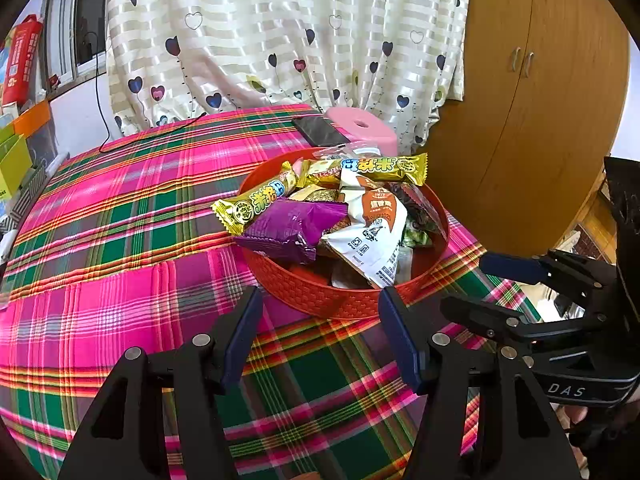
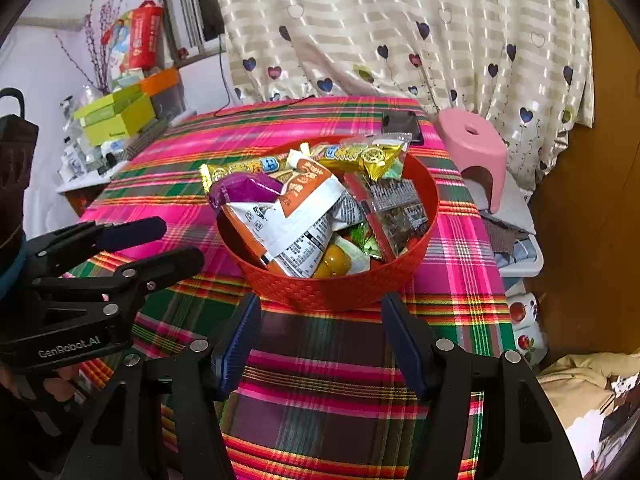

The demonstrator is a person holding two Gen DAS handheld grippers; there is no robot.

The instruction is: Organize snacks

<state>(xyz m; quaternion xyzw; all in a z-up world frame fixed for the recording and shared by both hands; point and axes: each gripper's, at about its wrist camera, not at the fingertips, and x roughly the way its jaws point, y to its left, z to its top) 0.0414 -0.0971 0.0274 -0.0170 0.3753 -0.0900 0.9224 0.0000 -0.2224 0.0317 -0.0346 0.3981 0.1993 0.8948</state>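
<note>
A red woven basket [image 1: 340, 304] [image 2: 332, 292] stands on the plaid tablecloth [image 1: 120, 240], heaped with snack packets. On top lie a purple packet [image 1: 288, 228] [image 2: 244, 188], a white-and-orange packet [image 1: 372, 232] [image 2: 296, 208] and two gold bars [image 1: 256, 204] [image 1: 384, 166]. A clear packet with dark contents [image 2: 396, 212] leans on the basket's right side. My left gripper [image 1: 322, 336] [image 2: 180, 242] is open just short of the basket's near wall and holds nothing. My right gripper [image 2: 320, 340] [image 1: 468, 284] is also open and bare, near the basket's front right.
A dark phone [image 1: 320, 130] lies behind the basket near the table's far edge, with a black cable [image 1: 160, 130] trailing left. A pink stool [image 2: 476, 148] and a wooden wardrobe [image 1: 540, 100] stand off the table's right side. Green and orange boxes [image 2: 116, 116] crowd the left.
</note>
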